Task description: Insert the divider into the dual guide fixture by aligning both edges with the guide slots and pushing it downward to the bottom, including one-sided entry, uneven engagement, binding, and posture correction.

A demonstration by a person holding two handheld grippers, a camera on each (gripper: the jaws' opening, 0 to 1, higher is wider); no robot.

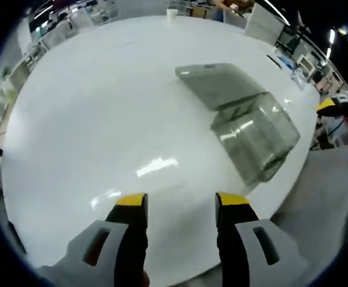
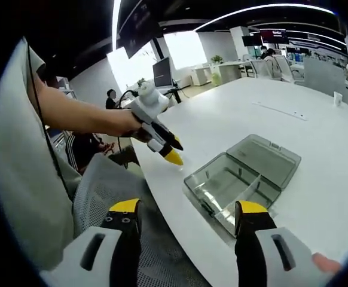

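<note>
Ahead, the clear box (image 2: 243, 179) lies beyond both open grippers' fingers (image 2: 125, 210).

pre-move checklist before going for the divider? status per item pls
1. Box lid open: ok. The clear box sits on the white table with its lid laid back flat.
2. Left gripper free: ok, jaws apart, holding nothing, hovering over bare table short of the box.
3. Right gripper free: ok, jaws apart and empty, off the table edge, box ahead of it.
4. Divider located: cannot tell. A partition shows inside the box, but whether it is loose or seated is unclear.
5. Guide slots visible: cannot tell, too small.
6. Nothing lying between grippers and box: ok.
</note>
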